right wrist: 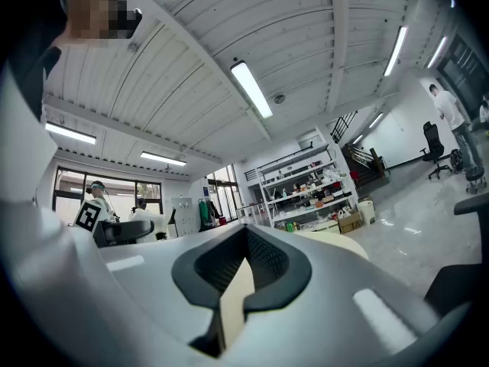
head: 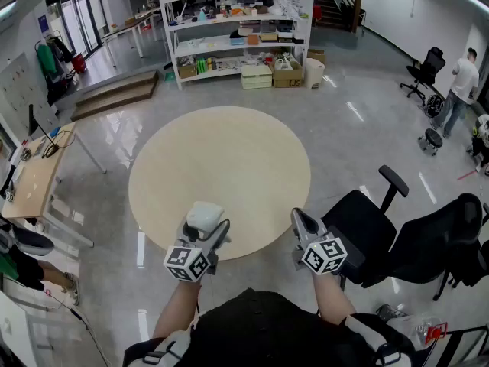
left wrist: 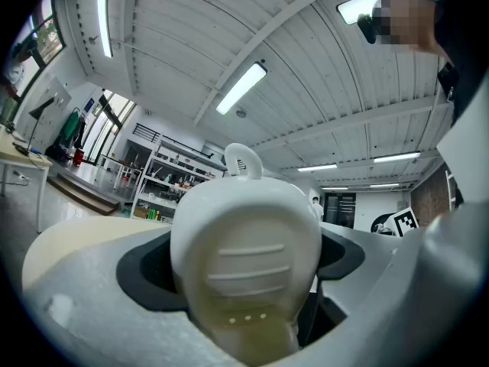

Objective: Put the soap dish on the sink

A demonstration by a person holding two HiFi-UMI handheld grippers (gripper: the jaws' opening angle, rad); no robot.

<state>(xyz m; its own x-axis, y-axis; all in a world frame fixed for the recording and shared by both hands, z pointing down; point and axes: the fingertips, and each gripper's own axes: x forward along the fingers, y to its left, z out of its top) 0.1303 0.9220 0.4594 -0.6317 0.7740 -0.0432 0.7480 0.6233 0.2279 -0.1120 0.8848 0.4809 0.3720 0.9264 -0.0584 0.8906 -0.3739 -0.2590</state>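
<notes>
Two claws are held level, side by side, over the near edge of a round beige desk. The left claw stands with its jaws spread wide and has the soap dish between them. The dish is white and rounded, with three raised ribs and three small holes on the face turned to the left gripper view, where it fills the gap between the dark pads. From the head view it shows as a pale lump at the claw's tip, just inside the desk's rim and above its surface. The right claw has nothing in it. Its dark pads meet at the tips, leaving only a thin wedge lower down through which the beige desk shows. It is beside the left claw and apart from it, also at the desk's near rim.

Each claw carries a cube with square markers, the left cube and the right cube, with the person's forearms running back from them toward the bottom of the head view. Just right of the right claw are two black office chairs. Beyond the desk lies a glossy grey floor, then a white shelf crowded with boxes and bottles. A wooden side table is at the far left, and a person is at the far right.
</notes>
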